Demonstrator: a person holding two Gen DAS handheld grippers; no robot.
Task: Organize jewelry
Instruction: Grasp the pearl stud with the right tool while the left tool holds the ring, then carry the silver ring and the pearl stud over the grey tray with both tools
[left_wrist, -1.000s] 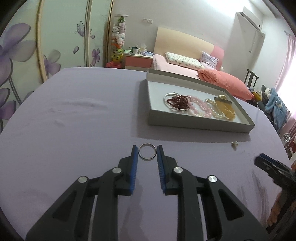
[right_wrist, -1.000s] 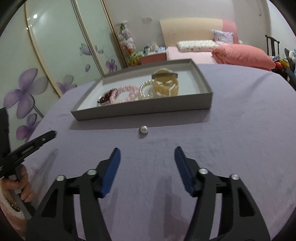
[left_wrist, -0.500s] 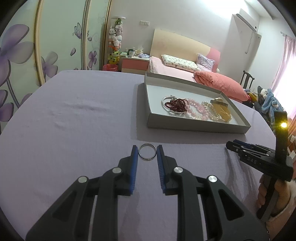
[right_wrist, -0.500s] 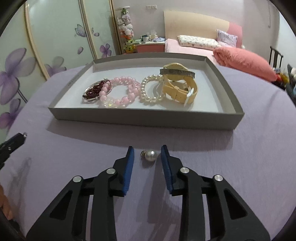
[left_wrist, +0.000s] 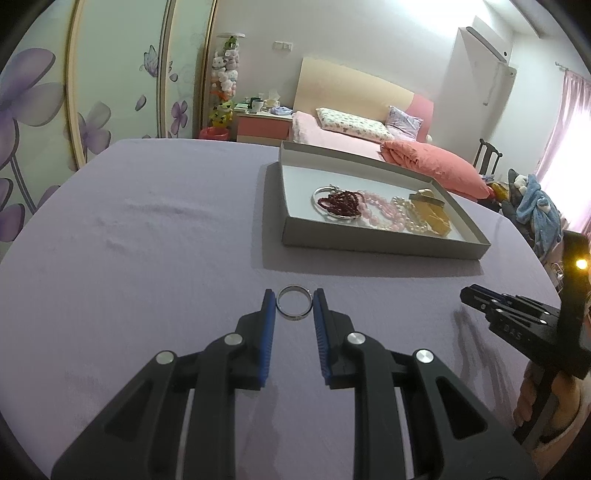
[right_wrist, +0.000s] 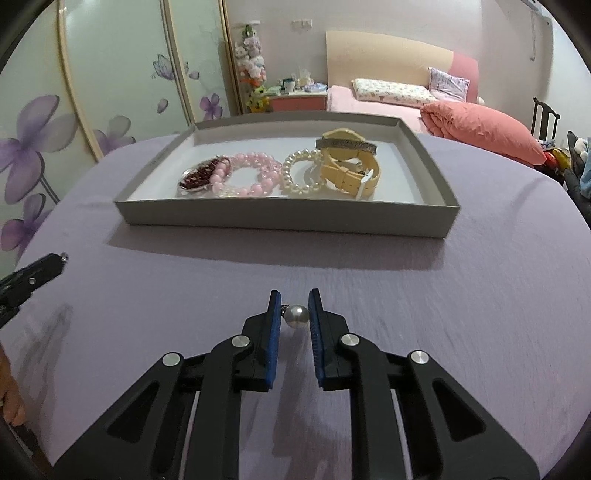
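My right gripper (right_wrist: 294, 316) has just closed from wide open onto the pearl earring (right_wrist: 296, 316) on the worktop near the tray (right_wrist: 288, 216) — while my left gripper (left_wrist: 294, 307) still pinches the silver ring (left_wrist: 294, 306), so both await the tray.

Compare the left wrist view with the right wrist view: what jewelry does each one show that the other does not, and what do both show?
Only the left wrist view shows the silver ring, between the left claw pads. Only the right wrist view shows the pearl earring, between the right claw pads. Both show the grey tray holding a dark red bracelet, pink bead bracelet, pearl bracelet and yellow watch.
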